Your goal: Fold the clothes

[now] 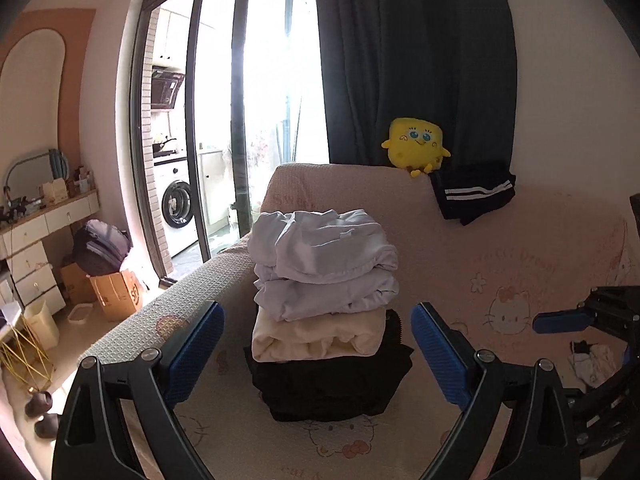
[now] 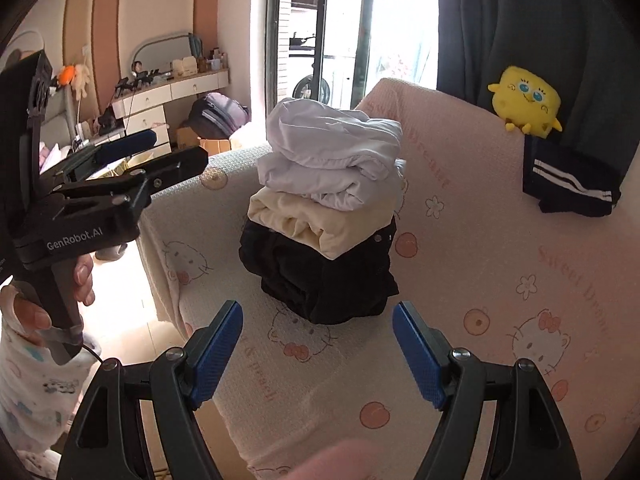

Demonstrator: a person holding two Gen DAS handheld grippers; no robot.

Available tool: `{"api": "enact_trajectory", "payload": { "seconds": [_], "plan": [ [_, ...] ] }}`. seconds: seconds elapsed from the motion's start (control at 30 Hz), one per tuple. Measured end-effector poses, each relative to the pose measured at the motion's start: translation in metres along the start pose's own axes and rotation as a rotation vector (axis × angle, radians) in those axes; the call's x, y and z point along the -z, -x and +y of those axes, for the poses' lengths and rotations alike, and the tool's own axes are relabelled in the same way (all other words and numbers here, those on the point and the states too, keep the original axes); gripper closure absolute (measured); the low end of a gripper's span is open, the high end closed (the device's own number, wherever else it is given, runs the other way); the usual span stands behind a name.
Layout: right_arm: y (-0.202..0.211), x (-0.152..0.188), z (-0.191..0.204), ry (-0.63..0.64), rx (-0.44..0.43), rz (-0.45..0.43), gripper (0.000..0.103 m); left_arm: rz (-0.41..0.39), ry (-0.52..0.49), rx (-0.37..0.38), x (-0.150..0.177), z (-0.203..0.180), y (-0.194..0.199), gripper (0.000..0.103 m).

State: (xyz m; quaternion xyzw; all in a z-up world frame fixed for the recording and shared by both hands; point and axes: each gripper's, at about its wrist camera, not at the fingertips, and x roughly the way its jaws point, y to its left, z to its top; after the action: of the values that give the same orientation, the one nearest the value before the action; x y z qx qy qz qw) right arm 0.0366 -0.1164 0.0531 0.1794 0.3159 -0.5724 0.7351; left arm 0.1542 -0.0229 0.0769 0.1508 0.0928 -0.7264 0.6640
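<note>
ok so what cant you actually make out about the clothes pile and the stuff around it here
- Stack of folded clothes: its far side faces away in both wrist views.
- Black bottom garment: too dark in both views to tell its type.
- Small crumpled item, left wrist view: partly behind the right gripper; unidentifiable.
- Dark striped garment: hangs over the sofa back, rest hidden.

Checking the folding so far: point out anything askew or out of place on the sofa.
The stack is uneven: the top white garment is bunched, not flat, and the cream one sits skewed over the black base. Dark striped shorts hang over the sofa back, off the stack, beside a yellow plush.
</note>
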Motion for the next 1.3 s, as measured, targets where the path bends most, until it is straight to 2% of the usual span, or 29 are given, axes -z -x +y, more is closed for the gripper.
{"api": "enact_trajectory", "payload": {
  "seconds": [0.07, 0.13, 0.27, 0.4, 0.47, 0.53, 0.6, 0.73, 0.83, 1.0, 1.17, 1.3],
  "plan": [
    [0.004, 0.004, 0.002, 0.034, 0.024, -0.026, 0.026, -0.039, -0.053, -0.066, 0.004, -0.018, 0.008, 0.008],
    [0.006, 0.011, 0.001, 0.050, 0.049, -0.028, 0.026, -0.050, -0.092, -0.088, 0.009, -0.035, 0.013, 0.008],
    [0.011, 0.032, -0.007, -0.002, 0.044, -0.002, 0.026, -0.002, -0.128, -0.051, 0.019, -0.063, 0.017, 0.008],
    [0.017, 0.053, -0.022, -0.111, 0.016, 0.033, 0.026, 0.042, -0.115, -0.015, 0.035, -0.077, 0.028, 0.008],
    [0.021, 0.063, -0.028, -0.144, 0.035, 0.046, 0.026, 0.084, -0.109, -0.004, 0.044, -0.081, 0.033, 0.008],
    [0.025, 0.072, -0.033, -0.170, 0.051, 0.058, 0.026, 0.107, -0.102, -0.020, 0.053, -0.084, 0.040, 0.008],
    [0.029, 0.081, -0.034, -0.189, 0.051, 0.071, 0.026, 0.118, -0.094, -0.069, 0.062, -0.085, 0.049, 0.008],
    [0.022, 0.100, -0.027, -0.228, 0.058, 0.150, 0.026, 0.160, -0.087, -0.114, 0.083, -0.086, 0.063, 0.008],
    [0.018, 0.108, -0.014, -0.187, 0.072, 0.183, 0.026, 0.227, -0.054, -0.084, 0.098, -0.086, 0.062, 0.008],
    [0.031, 0.104, 0.000, -0.129, 0.089, 0.140, 0.026, 0.297, -0.007, -0.058, 0.112, -0.084, 0.063, 0.008],
    [0.044, 0.096, 0.009, -0.074, 0.115, 0.083, 0.026, 0.298, 0.025, -0.070, 0.110, -0.076, 0.070, 0.008],
    [0.045, 0.096, 0.016, -0.041, 0.111, 0.072, 0.026, 0.290, 0.058, -0.082, 0.106, -0.066, 0.075, 0.008]
  ]
}}
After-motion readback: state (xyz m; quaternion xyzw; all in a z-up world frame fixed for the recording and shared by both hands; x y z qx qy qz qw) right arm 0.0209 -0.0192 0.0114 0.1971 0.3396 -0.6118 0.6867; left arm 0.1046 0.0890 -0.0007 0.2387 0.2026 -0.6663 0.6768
